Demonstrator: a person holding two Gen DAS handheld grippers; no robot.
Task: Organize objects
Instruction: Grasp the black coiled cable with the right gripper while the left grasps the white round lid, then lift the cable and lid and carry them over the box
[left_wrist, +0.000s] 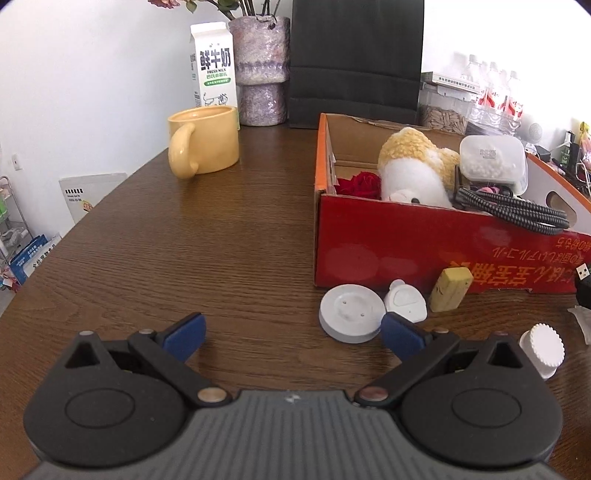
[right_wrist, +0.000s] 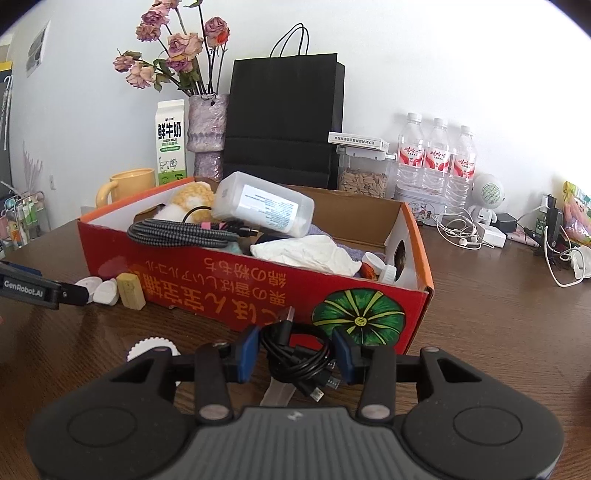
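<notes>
A dark, grained wooden table (left_wrist: 221, 236) is seen; the red box (left_wrist: 406, 251) is glossy cardboard, the yellow mug (left_wrist: 205, 144) glazed ceramic.

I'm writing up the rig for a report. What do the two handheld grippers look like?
Both are alike: a ribbed grey body with a small white logo, two round black housings, and black link arms on silver pivots. The left gripper and right gripper each end in blue-padded fingers. White GenRobot.AI lettering runs along the left one's side. No cables or sleeves show.
</notes>
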